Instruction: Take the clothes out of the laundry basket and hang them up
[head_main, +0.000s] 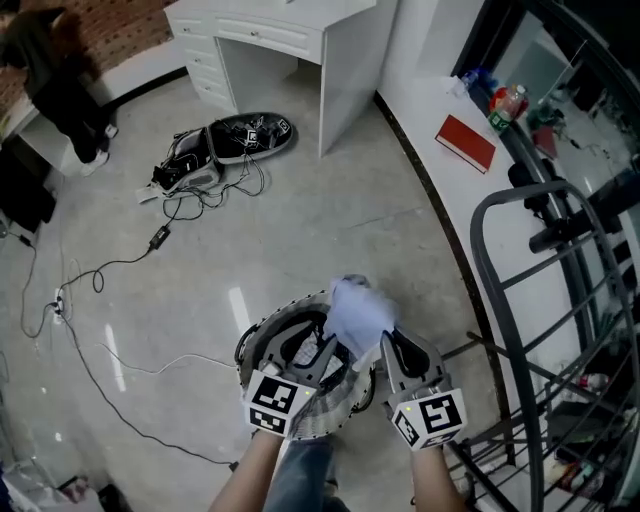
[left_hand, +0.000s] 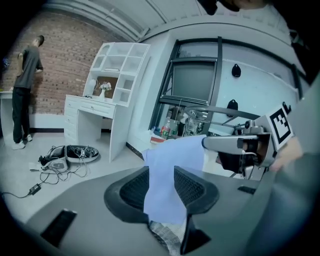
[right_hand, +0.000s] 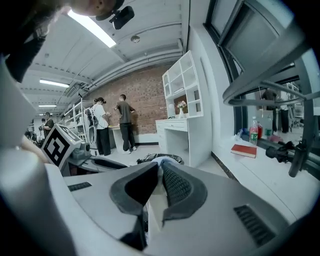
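Your left tool (head_main: 318, 352) grips the pale blue cloth garment (head_main: 358, 312) mid-width. Your right tool (head_main: 392, 345) is pinched nearly shut on its edge, just above the round white openwork laundry basket (head_main: 250, 345). Hanging it on the dark metal rack (head_main: 520, 190) remains.

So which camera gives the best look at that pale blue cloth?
The left gripper view: the pale blue cloth hangs broad between that gripper's jaws. The head view shows it bunched above the laundry basket; the right gripper view shows just a sliver between its jaws.
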